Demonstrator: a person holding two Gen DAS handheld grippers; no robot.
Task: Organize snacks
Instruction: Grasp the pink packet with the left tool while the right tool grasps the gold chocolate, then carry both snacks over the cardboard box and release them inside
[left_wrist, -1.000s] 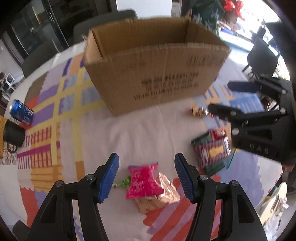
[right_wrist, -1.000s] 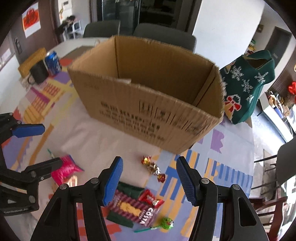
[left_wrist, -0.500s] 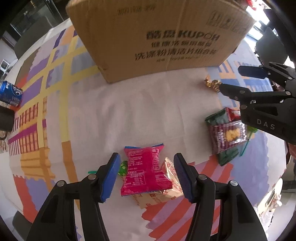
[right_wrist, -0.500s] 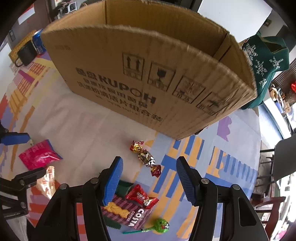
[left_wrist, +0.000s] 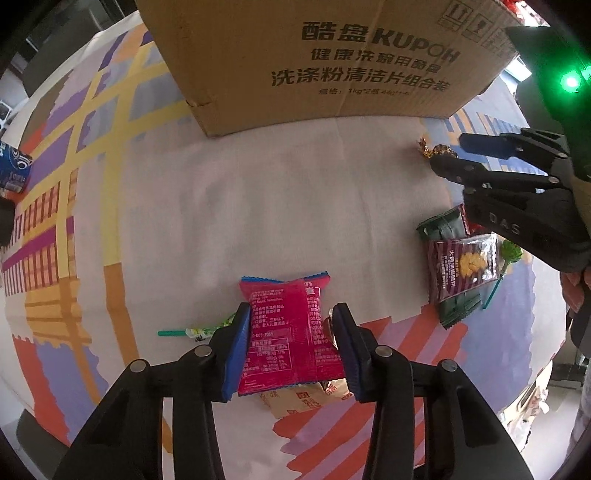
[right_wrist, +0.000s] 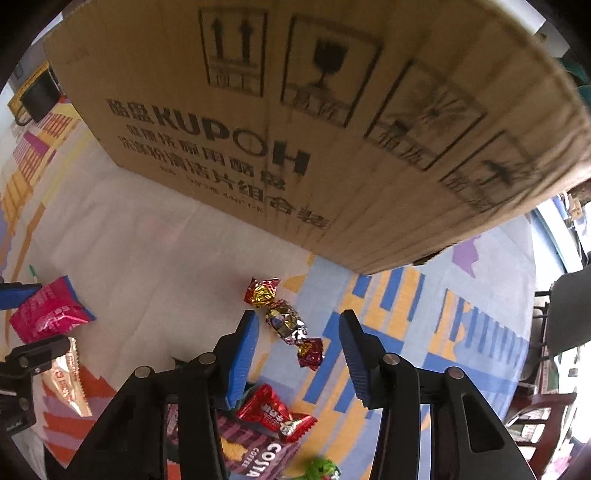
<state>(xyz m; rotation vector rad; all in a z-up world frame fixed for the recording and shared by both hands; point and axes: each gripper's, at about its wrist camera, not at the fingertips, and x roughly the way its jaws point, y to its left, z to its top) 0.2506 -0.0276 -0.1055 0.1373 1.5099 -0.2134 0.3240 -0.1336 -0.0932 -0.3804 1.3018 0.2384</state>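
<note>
A pink snack packet (left_wrist: 284, 332) lies on the patterned tablecloth (left_wrist: 258, 206) between the blue pads of my left gripper (left_wrist: 291, 310). The gripper points straight down, its jaws closing, and the pads touch the packet's side edges. In the right wrist view, a foil-wrapped twist candy (right_wrist: 286, 321) lies between the pads of my right gripper (right_wrist: 298, 317). Those jaws are closing too, with a gap on both sides of the candy. A large cardboard box (right_wrist: 295, 129) stands just behind the snacks.
A tan packet (left_wrist: 295, 402) lies under the pink one, a green lollipop (left_wrist: 199, 330) beside it. A red candy (right_wrist: 273, 410), a maroon cookie packet (left_wrist: 461, 262) and another lollipop (right_wrist: 321, 469) lie under the right gripper. A blue can (left_wrist: 13, 170) is far left.
Both grippers have come down towards the table, and their jaws have narrowed. The left one now brackets the pink packet tightly; the right one has the foil candy between its pads.
</note>
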